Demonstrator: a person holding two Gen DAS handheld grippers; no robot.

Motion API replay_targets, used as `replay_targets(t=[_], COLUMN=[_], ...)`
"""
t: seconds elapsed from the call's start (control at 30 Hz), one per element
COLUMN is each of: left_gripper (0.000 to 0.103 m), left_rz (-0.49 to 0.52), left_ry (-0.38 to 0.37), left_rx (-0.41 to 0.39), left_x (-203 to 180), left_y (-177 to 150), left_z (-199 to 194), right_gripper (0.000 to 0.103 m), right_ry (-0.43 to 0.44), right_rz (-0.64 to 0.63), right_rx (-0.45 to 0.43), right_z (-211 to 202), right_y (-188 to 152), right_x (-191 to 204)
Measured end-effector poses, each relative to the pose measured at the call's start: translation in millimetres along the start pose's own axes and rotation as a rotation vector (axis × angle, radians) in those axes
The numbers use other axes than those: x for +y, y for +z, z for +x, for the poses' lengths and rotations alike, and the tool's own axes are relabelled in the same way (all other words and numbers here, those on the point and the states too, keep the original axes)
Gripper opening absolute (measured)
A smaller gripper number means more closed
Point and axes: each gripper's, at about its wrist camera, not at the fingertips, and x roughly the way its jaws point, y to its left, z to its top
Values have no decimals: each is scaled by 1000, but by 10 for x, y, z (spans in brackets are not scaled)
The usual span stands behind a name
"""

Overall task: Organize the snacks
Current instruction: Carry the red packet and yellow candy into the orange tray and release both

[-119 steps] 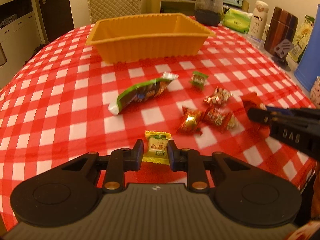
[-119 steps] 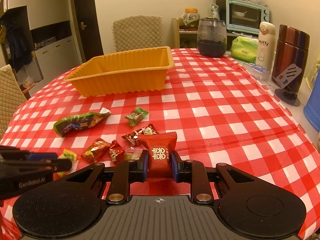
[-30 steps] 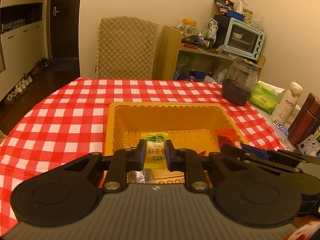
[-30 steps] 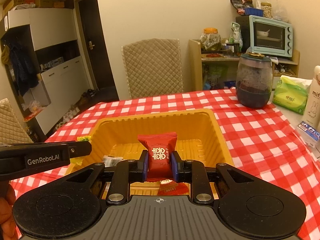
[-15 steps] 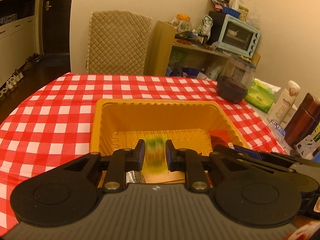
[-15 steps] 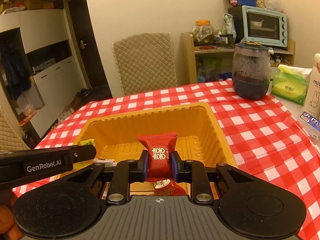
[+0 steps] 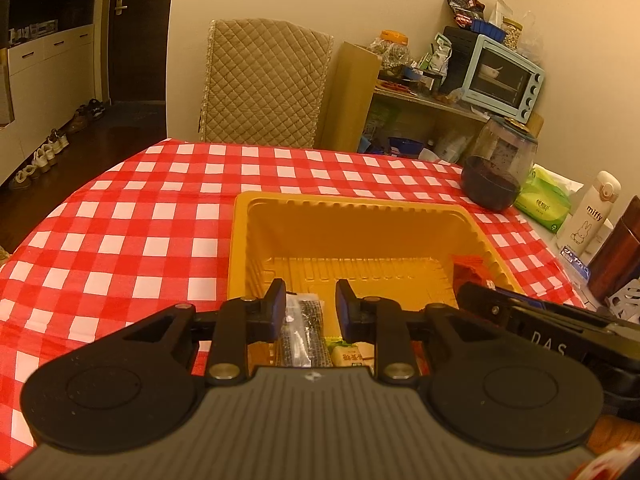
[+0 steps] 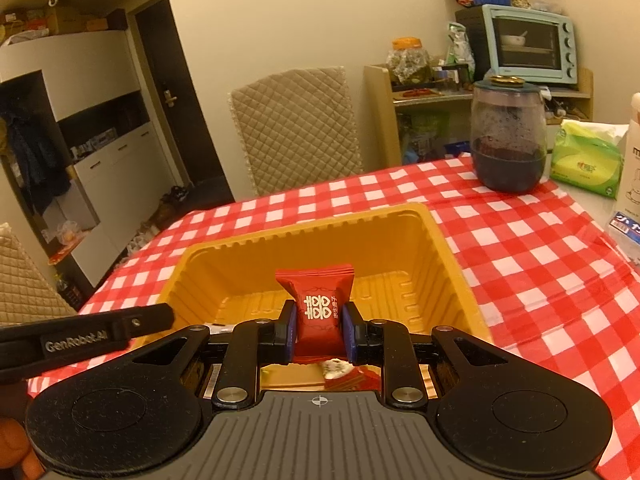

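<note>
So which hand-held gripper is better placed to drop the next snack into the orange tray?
Right. The right hand-held gripper holds the red candy above the orange tray; the left hand-held gripper is open, holding nothing.

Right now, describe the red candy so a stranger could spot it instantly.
Find the orange tray on the red checked tablecloth. Just above its near end, the right tool pinches a red candy upright. It alone carries a white double-happiness symbol.
</note>
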Motion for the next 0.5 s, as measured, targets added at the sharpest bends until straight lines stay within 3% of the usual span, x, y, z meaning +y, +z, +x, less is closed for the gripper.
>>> replay_targets(t=[0.27,0.5], left_gripper=[23,24], left_rz=[3,19], left_ry=[8,6], left_rx=[1,6], left_x=[48,57], left_y=[-31,-55], left_z=[-15,-31], right_gripper=[24,25], right_ry=[81,39], right_rz=[70,123], right_rx=[-33,-39], right_z=[29,0], right_y=[10,30], right_x=[-11,-151])
